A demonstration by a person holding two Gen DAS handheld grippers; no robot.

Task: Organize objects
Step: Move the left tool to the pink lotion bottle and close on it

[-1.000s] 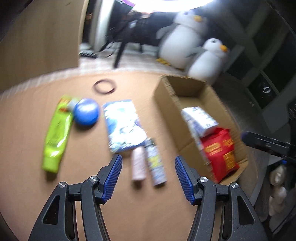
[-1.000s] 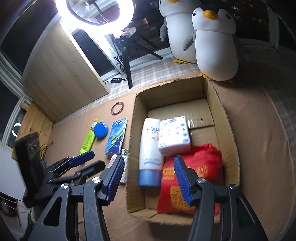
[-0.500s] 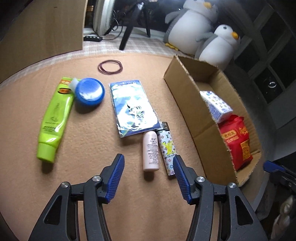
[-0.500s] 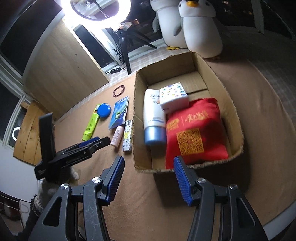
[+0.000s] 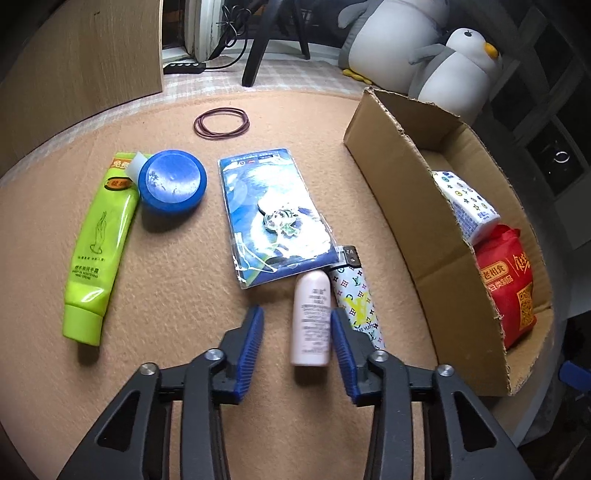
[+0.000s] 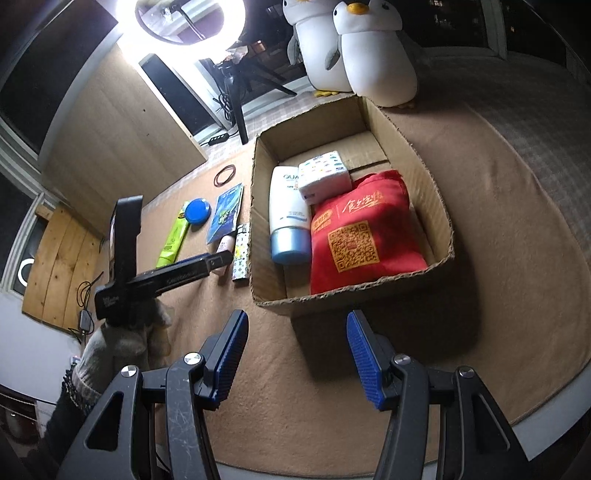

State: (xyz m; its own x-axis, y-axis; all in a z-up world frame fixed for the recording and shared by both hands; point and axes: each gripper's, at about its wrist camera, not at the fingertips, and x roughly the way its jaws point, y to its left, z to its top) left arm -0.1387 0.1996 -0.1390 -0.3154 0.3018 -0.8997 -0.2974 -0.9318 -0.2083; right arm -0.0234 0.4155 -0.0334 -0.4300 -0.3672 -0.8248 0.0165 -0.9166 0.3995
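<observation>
My left gripper (image 5: 297, 347) is open, low over the tan mat, its jaws on either side of a small pink bottle (image 5: 311, 318) that lies flat. A patterned lighter (image 5: 357, 299) lies just right of the bottle. A blue packet (image 5: 271, 212), a blue round tin (image 5: 172, 185), a green tube (image 5: 96, 246) and a rubber band ring (image 5: 221, 123) lie farther out. The cardboard box (image 6: 436, 236) holds a red bag (image 6: 360, 240), a white tube (image 6: 290, 218) and a tissue pack (image 6: 325, 176). My right gripper (image 6: 295, 358) is open and empty, in front of the box.
Two plush penguins (image 6: 354, 48) stand behind the box. A ring light (image 6: 188, 22) on a tripod and a wooden panel (image 5: 74, 66) stand at the back. The mat's curved front edge (image 6: 535, 417) lies near my right gripper.
My left gripper has moved forward and down until its jaws straddle the pink bottle, and its jaws have narrowed. My right gripper has drawn back from the box.
</observation>
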